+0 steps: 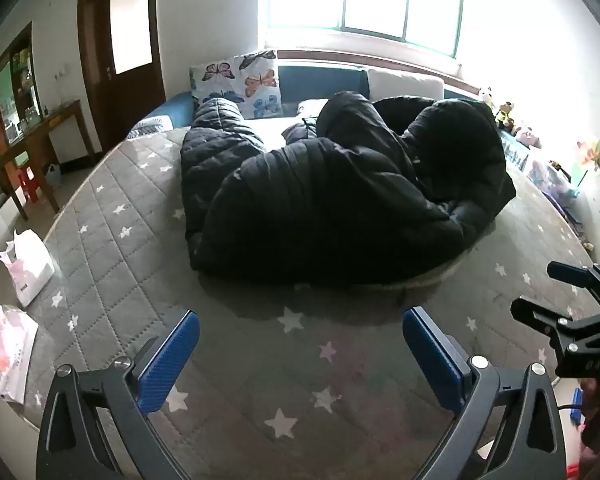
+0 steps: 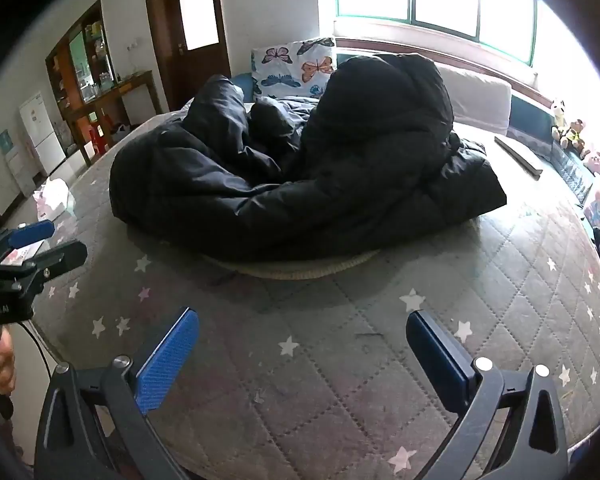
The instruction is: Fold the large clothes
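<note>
I am working in a bright bedroom, window glaring at the top of both views, over a bed (image 1: 112, 216) covered in grey quilting with stars. The coat (image 1: 332, 200), black and puffy, is lying crumpled in the centre of each frame, bunched into humps with a sleeve trailing toward the upper left, near the pillow (image 1: 240, 80) with butterflies. A pale hem edge is showing under its near side.

My left gripper (image 1: 300, 356) is hovering low over bare quilt at the bottom of its view, blue fingers (image 1: 168, 364) spread wide and holding nothing. My right gripper (image 2: 302, 356) is doing the same in its own view, jaws wide apart, empty, well short of the coat.

I judge that folding is not yet begun: this is the approach. The next move calls for reaching forward to the near hem, pinching it at two separated spots, and pulling the coat out flat before any fold, since the bulk is heaped.
</note>
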{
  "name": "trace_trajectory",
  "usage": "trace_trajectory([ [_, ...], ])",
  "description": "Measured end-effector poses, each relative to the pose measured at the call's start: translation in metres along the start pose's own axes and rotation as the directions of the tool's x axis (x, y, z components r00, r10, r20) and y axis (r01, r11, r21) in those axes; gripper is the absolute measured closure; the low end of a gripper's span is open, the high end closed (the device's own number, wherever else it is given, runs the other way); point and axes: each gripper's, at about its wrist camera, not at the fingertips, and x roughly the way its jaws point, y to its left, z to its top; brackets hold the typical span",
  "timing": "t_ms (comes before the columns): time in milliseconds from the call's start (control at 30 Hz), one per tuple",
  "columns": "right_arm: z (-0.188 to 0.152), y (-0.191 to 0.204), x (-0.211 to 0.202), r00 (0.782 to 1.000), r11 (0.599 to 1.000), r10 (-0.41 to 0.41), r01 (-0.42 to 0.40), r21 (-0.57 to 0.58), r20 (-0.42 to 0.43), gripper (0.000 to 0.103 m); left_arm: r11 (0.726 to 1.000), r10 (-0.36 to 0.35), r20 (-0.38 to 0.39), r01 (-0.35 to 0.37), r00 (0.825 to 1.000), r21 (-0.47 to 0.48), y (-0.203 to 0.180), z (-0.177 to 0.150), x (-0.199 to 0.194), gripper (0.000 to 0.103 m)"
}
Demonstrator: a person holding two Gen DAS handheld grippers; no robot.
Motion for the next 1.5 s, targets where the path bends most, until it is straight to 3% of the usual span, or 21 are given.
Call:
trace_trajectory([
  [400, -0.003, -0.005, 0.001, 1.000, 1.000, 0.006, -0.006, 0.017, 0.009, 0.000, 0.997, -0.074, -0.006, 0.074, 0.997, 0.033, -0.013, -0.004, 0.002, 0.000],
  [1500, 0.004, -0.005, -0.001, 1.000, 1.000, 0.009, -0.009, 0.013, 0.017, 0.000, 0.996, -0.079, 0.007, 0.079, 0.997, 0.045, -0.019, -0.001, 0.003, 0.000],
])
